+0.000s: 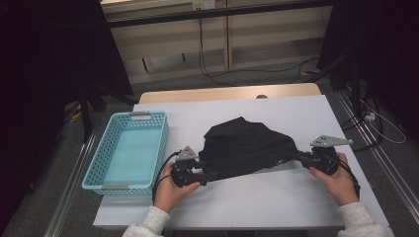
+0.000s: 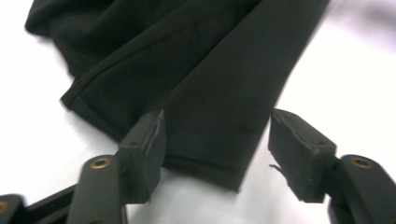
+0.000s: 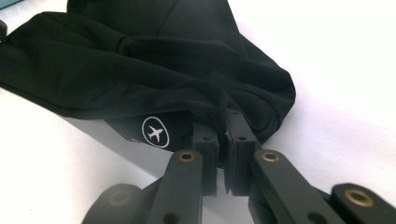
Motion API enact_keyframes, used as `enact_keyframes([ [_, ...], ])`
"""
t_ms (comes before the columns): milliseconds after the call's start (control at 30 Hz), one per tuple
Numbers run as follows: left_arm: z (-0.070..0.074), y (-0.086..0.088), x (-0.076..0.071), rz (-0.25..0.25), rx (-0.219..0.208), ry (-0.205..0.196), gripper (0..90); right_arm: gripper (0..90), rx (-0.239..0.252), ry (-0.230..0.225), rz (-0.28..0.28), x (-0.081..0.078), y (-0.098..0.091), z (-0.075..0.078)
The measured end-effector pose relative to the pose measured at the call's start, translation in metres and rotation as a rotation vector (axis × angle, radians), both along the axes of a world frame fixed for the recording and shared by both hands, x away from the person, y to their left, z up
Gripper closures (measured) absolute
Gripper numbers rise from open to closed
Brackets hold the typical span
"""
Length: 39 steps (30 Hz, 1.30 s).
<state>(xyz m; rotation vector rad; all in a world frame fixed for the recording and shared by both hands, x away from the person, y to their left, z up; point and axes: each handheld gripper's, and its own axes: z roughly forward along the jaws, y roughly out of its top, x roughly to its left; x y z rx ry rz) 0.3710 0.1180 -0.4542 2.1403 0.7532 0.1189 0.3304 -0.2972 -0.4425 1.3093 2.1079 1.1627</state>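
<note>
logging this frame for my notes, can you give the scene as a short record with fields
surface: white table
garment: black garment, bunched, lying on the table
garment mark: white plane logo in a circle
left tool: left tool, jaws open on either side of a flat cloth end, pads not pressing it
right tool: right tool, jaws shut on a pinch of the garment
basket: blue basket near the table's left edge, nothing in it

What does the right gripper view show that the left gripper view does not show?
Right gripper view: a white airplane logo on the cloth, and the right gripper shut on a bunched fold.

Left gripper view: the left gripper with its jaws open on either side of a flat, hemmed end of the cloth, pads not pressing it.

Both: the black garment lying on the white table.
</note>
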Motion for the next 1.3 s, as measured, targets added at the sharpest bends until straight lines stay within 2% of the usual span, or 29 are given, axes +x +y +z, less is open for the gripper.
enact_keyframes([
  [33,-0.0020,-0.0002,-0.0002,0.000,0.011,0.003,33.8,85.4,0.000,-0.002,0.002,-0.0002,0.0000,0.0001],
  [100,-0.0058,-0.0004,-0.0007,0.004,0.061,-0.031,32.0,85.4,0.000,-0.002,0.004,-0.0012,0.0007,0.0005],
  [300,-0.0089,-0.0037,-0.0029,-0.031,0.108,-0.105,32.2,85.4,-0.007,-0.002,0.011,-0.0020,0.0017,0.0003],
  [667,-0.0061,-0.0036,-0.0021,-0.016,0.123,-0.095,41.2,85.3,-0.002,-0.001,0.011,-0.0014,0.0020,0.0000],
  [1000,-0.0019,-0.0018,-0.0007,0.032,0.117,-0.037,68.1,85.3,-0.008,-0.004,0.014,-0.0004,0.0035,0.0006],
  [1200,-0.0007,-0.0020,-0.0002,0.034,0.112,-0.004,79.9,85.3,-0.012,-0.008,0.014,-0.0008,0.0040,0.0006],
  [1300,-0.0003,-0.0020,0.0001,0.056,0.106,0.015,82.9,85.2,-0.009,-0.015,0.014,-0.0007,0.0039,0.0006],
])
